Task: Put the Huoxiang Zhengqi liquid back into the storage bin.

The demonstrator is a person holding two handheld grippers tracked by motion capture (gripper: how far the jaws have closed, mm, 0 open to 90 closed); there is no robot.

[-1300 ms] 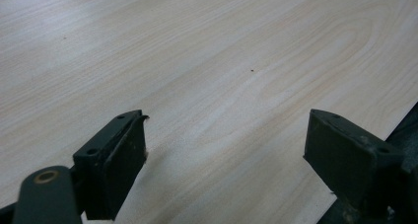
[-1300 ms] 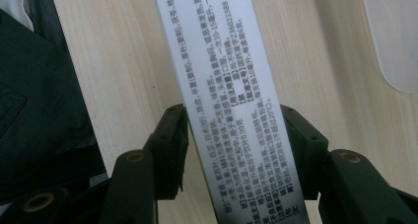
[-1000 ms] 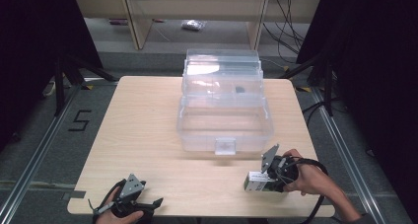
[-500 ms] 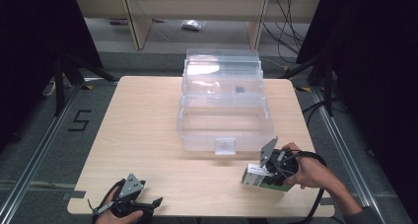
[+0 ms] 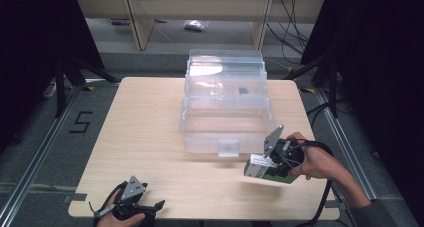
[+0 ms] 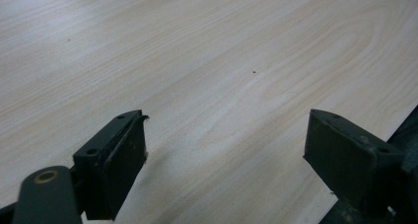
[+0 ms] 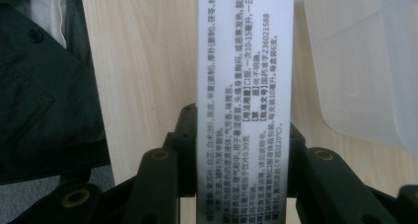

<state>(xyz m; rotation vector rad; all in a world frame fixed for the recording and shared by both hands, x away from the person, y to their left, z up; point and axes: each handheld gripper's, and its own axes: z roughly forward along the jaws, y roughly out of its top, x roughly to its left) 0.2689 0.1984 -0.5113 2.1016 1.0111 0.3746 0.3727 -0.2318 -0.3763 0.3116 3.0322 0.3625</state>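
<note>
Right gripper [image 5: 256, 168] is clamping the medicine box [image 7: 244, 100] near the clear bin [image 5: 225, 109], not yet inside; left gripper [image 5: 150, 207] is idling wide.

The box [image 7: 244, 86] runs off the right gripper view's top and bottom; the dark speck [image 5: 243, 91] inside the clear bin [image 5: 225, 112] is too small to identify.

— What do the tools look like?
— Left gripper [image 5: 131, 203]: black, grey three-cornered plate on top. Right gripper [image 5: 280, 157]: black too (a dark cable trails off it).
— And the fingers [image 6: 116, 155]?
— Blocky black pads, small screw holes, brass-ringed pivots.
</note>
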